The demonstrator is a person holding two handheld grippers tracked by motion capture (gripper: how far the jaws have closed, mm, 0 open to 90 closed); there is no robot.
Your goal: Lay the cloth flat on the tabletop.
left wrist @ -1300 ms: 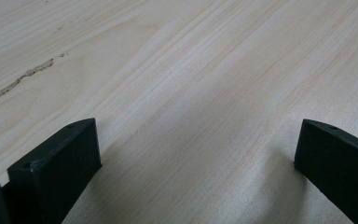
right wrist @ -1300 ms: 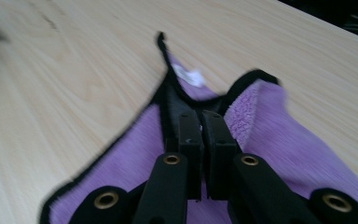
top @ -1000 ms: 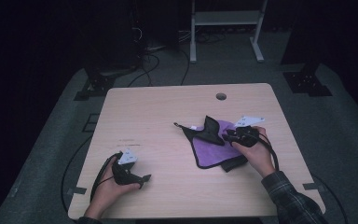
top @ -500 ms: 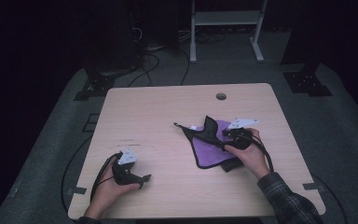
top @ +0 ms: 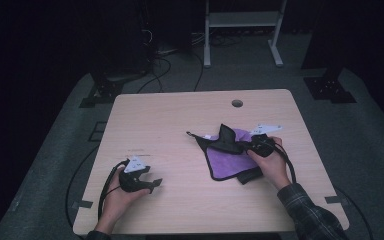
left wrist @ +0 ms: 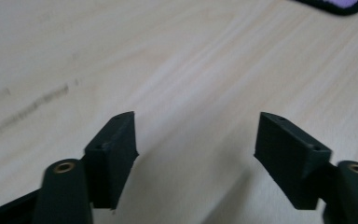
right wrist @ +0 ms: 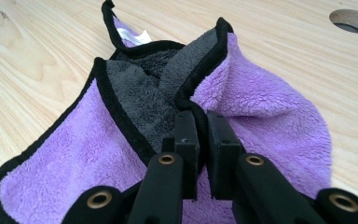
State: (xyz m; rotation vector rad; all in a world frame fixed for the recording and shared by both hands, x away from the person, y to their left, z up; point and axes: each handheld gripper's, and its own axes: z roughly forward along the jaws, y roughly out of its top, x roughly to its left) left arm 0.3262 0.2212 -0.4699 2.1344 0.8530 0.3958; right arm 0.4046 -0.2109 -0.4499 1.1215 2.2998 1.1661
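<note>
Dark room surrounding pale wooden table point(top: 170, 125); purple-and-grey cloth point(right wrist: 261, 107) lying right of centre; right gripper point(right wrist: 201, 122) pinching its black-edged fold, likely mid-folding; left gripper point(left wrist: 196, 144) resting spread, empty; next move probably calling for carrying the edge across.

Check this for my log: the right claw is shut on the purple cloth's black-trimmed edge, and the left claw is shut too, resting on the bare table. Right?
Not quite: the left claw is open, its jaws standing wide apart over the bare table, as the left gripper view shows. The right claw is indeed shut on the purple cloth.
</note>
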